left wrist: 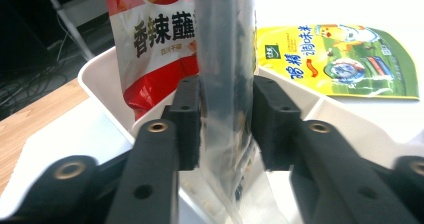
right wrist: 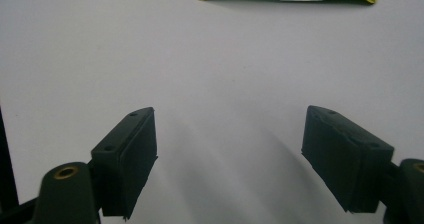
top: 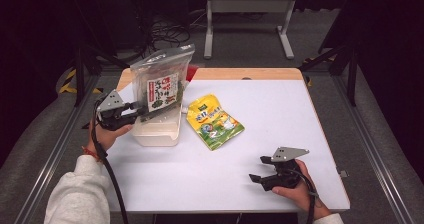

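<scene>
One clear snack bag clamped in left gripper jaws over white bin, one yellow pouch beside, right gripper jaws wide, empty

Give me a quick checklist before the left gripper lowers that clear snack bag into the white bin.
1. Left gripper clamped on the clear bag: ok.
2. Bag above the white bin: ok.
3. Room in the bin beside the red packet standing inside: cannot tell.
4. Yellow pouch outside the bin, flat on the table: ok.
5. Right gripper open, resting apart from the bin: ok.
</scene>
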The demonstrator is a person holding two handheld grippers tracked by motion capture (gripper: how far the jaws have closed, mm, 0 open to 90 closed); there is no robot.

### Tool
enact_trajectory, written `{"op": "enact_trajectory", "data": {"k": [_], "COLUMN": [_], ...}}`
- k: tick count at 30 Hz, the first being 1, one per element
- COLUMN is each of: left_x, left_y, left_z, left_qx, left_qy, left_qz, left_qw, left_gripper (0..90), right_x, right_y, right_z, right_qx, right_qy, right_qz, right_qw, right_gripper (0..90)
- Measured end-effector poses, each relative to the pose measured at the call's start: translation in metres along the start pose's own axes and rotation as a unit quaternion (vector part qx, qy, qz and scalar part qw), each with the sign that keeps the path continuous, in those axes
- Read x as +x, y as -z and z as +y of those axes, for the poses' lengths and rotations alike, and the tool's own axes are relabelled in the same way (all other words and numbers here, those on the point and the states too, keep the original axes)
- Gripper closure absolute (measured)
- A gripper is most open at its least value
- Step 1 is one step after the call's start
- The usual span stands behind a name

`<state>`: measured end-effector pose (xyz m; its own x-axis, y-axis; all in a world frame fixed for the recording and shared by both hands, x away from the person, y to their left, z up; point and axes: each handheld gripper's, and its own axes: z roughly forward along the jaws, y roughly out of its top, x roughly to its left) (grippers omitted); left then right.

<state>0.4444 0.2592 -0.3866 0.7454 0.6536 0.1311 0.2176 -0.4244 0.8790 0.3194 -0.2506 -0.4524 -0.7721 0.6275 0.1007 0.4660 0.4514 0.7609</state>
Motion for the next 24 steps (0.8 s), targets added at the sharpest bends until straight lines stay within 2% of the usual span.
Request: {"op": "enact_trajectory", "data": {"k": [1, 4, 8, 9, 10, 15, 21, 24], "left_x": [-0.001, 0.0, 0.005, 0.007, 0.007, 0.009, 0.006, 0.005], "left_y": [-0.001, -0.004, -0.005, -0.006, -0.006, -0.008, -0.008, -0.007], "left_z": [0.001, 0.002, -0.003, -0.006, -0.006, -0.024, -0.026, -0.026], "left_qx": [0.003, 0.005, 0.01, 0.011, 0.011, 0.026, 0.028, 0.024], "left_qy": [-0.011, -0.019, -0.014, -0.005, -0.005, 0.012, 0.014, 0.026], "left_qz": [0.012, 0.015, 0.015, 0.011, 0.011, 0.001, 0.005, 0.009], "left_qw": [0.9999, 0.9997, 0.9997, 0.9999, 0.9999, 0.9996, 0.9995, 0.9993], "left_gripper": [70.7, 71.6, 72.2, 72.2, 72.3, 72.3, 72.4, 71.2], "right_x": [0.0, 0.002, 0.001, 0.001, 0.001, 0.0, 0.001, 0.001], "right_y": [0.0, -0.002, -0.004, -0.004, -0.004, -0.004, -0.005, -0.004], "right_z": [0.0, 0.002, 0.002, 0.002, 0.002, 0.002, 0.003, 0.005], "right_qx": [0.0, 0.001, 0.005, 0.005, 0.005, 0.005, 0.006, -0.001], "right_qy": [-0.003, 0.0, 0.0, -0.001, -0.001, -0.004, -0.001, 0.004], "right_qz": [0.002, 0.006, 0.003, 0.003, 0.003, 0.002, -0.003, -0.014], "right_qw": [1.0, 1.0, 1.0, 1.0, 1.0, 1.0, 1.0, 0.9999], "right_gripper": [22.3, 22.3, 22.5, 22.5, 22.5, 22.6, 22.6, 22.9]}}
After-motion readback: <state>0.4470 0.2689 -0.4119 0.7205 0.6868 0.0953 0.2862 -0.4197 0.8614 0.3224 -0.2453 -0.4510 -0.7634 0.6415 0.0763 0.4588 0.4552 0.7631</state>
